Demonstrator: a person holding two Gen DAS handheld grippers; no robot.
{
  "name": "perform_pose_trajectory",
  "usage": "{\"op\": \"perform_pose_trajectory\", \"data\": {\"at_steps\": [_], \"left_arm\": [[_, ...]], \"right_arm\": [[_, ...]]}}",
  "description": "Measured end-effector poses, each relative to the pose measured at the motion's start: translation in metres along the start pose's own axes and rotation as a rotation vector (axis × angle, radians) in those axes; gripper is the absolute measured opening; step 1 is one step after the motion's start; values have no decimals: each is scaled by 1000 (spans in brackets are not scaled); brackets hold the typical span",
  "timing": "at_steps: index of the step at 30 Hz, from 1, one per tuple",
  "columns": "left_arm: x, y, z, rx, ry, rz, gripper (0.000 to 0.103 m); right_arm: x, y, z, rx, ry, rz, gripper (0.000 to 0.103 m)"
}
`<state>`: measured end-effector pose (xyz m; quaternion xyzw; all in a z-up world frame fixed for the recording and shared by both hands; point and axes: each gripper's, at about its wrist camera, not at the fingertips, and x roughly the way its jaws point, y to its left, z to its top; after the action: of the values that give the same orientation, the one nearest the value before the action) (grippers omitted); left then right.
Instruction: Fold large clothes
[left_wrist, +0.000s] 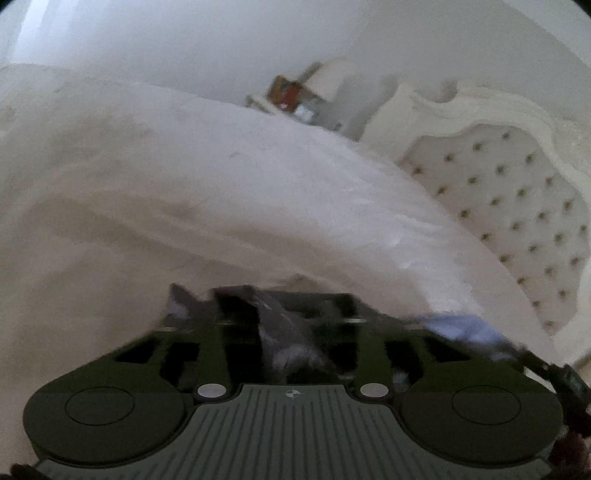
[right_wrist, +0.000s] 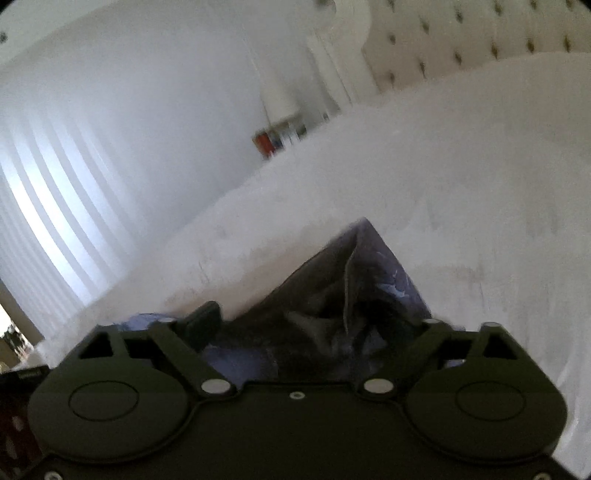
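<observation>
A white bedspread (left_wrist: 221, 177) fills most of both wrist views, rumpled into a long ridge. In the left view that ridge runs from about nine o'clock down toward four o'clock. Beyond it, at two to three o'clock, stands a cream tufted headboard (left_wrist: 509, 192), and at twelve o'clock a cluttered bedside stand (left_wrist: 291, 99), too blurred to read. In the right view, pale pleated curtains (right_wrist: 48, 221) hang at nine o'clock, and the headboard shows at one o'clock.

The dark bluish-grey garment (right_wrist: 354, 295) lies on the bedspread right in front of both tools. In the right view it rises to a peak pointing toward twelve o'clock, a crease running down its middle, its cloth spreading toward six o'clock under the tool. In the left view a narrow fold of it stands up between the fingers, with a paler blue part trailing off toward four o'clock.

The left gripper (left_wrist: 286, 306) has its jaws partly spread, the fold loose between them. The right gripper (right_wrist: 317, 317) has its jaws spread wide, the cloth lying between them unpinched.
</observation>
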<state>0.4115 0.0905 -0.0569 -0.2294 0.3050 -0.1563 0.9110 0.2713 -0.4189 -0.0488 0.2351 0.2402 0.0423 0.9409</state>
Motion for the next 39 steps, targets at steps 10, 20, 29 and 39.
{"op": "perform_pose_trajectory", "data": {"at_steps": [10,20,29,39], "left_arm": [[-32,-45,-6,243,-62,51,103],[12,-58,-54,449,137,176,103],[33,-21,-39,349,167,212,103],[-19,-17,-33,275,130,128,103]], "right_arm": [[-24,53,-10,-244,15,17,93],[23,102,-75,-540,206,-34,92],[56,-8,-30,-169,186,-360,97],[-5,-27,-31,-26,152,-192,99]]}}
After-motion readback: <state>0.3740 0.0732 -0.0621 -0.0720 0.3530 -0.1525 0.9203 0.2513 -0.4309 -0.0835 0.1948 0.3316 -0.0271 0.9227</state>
